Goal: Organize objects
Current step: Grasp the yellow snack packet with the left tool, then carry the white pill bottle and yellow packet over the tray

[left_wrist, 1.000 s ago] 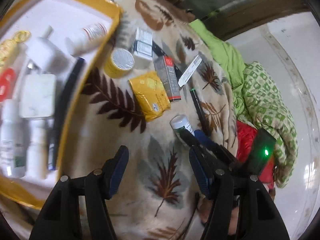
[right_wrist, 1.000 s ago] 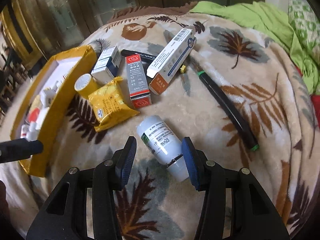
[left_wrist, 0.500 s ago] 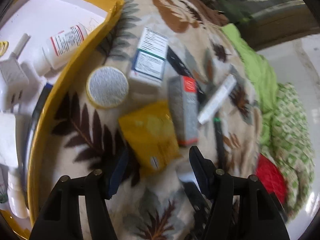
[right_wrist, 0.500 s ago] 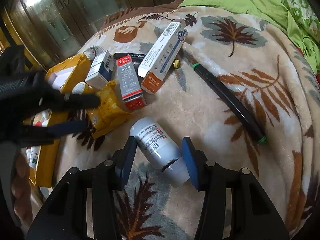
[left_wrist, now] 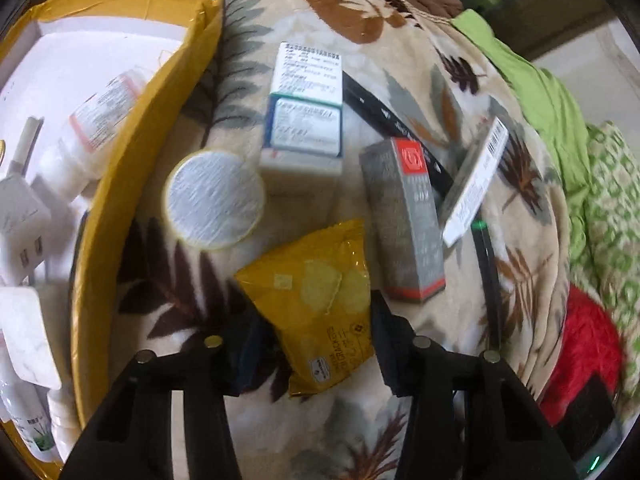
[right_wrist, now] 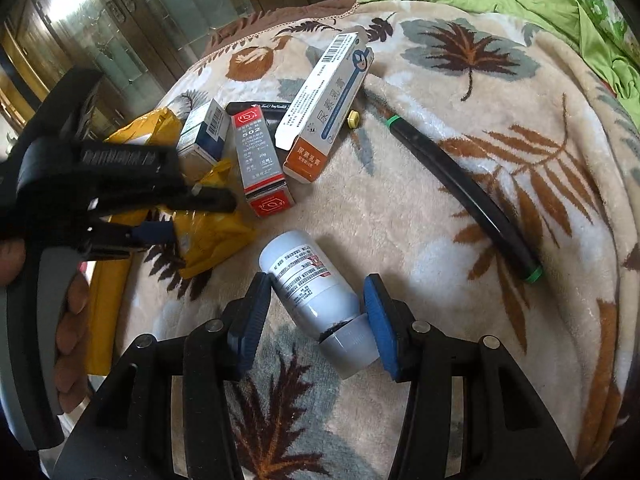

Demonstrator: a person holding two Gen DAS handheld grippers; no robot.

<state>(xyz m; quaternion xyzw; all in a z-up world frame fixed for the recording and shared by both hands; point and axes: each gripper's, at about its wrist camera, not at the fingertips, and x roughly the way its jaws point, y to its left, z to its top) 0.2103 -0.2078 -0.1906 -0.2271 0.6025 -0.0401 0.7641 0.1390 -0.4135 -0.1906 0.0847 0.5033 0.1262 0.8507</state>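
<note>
The left tongs are closing astride the near end of the yellow cracker packet, which lies on the leaf-print blanket just right of the yellow box's rim; pad contact is unclear. The right tongs stand part open astride the white bottle, right pad at its cap, bare blanket right of the packet.

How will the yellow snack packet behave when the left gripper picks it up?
The yellow snack packet looks like thin glossy foil, so it is probably light, floppy and may crumple. The left gripper is closing around its lower end; the free end will likely sag. The crackers inside could break.
</note>
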